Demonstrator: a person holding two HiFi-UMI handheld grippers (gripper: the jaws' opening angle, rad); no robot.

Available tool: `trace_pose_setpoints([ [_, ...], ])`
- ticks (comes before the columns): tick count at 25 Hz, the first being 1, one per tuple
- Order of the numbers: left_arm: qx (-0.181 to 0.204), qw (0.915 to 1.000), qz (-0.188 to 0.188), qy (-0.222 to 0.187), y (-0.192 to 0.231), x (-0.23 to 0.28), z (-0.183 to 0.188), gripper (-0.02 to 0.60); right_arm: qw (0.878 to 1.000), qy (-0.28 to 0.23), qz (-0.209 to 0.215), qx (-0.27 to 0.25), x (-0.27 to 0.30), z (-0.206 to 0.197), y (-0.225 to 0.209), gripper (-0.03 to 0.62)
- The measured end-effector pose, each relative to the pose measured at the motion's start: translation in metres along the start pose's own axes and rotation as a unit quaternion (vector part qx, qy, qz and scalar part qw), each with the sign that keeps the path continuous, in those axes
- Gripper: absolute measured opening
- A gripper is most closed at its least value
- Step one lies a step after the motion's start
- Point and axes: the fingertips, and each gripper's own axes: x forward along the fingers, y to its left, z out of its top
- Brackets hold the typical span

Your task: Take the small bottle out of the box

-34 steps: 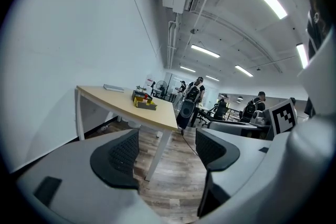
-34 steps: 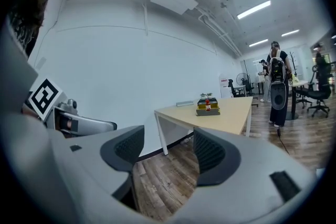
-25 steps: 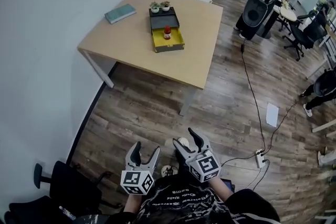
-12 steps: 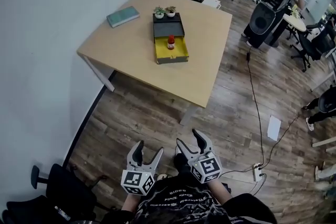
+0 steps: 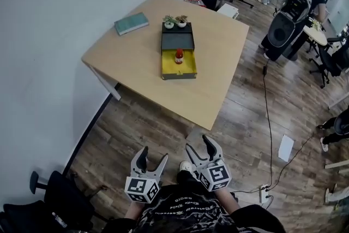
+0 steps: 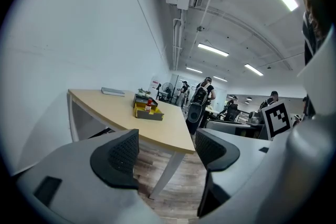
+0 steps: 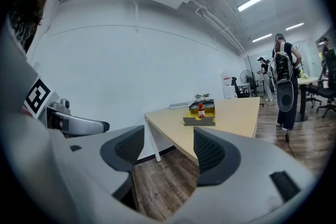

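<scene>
The table (image 5: 142,57) stands well ahead of your left gripper (image 5: 153,155) and right gripper (image 5: 199,143); on it, the box (image 5: 186,68) holds the small bottle (image 5: 179,55); potted plants (image 5: 169,21) just beyond; book (image 5: 131,23) farther left.

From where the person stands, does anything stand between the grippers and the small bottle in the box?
Nothing visible does. Only floor and table lie between the open left gripper, the open right gripper and the bottle, which stands in the box with its top open.

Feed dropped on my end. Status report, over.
Left tool and right tool open, empty, far short of the table. Small bottle upright in the yellow box. Nothing seen blocking the way.
</scene>
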Motion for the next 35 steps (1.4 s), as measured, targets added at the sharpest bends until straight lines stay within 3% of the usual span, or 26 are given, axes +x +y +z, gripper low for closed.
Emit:
trace_pose_setpoints([
  [15,-0.005,0.9993,0.029,-0.022,-0.035,0.090,0.018,0.345,1.000,0.018,0.009,0.004,0.025,0.004,-0.104,0.300],
  [26,-0.009,0.9990,0.039,-0.019,-0.034,0.113,0.018,0.345,0.999,0.026,0.026,-0.003,0.042,0.005,-0.119,0.288],
  [35,-0.009,0.9996,0.027,-0.008,0.000,0.141,0.028,0.345,0.999,0.031,0.022,-0.003,0.084,0.011,-0.120,0.288],
])
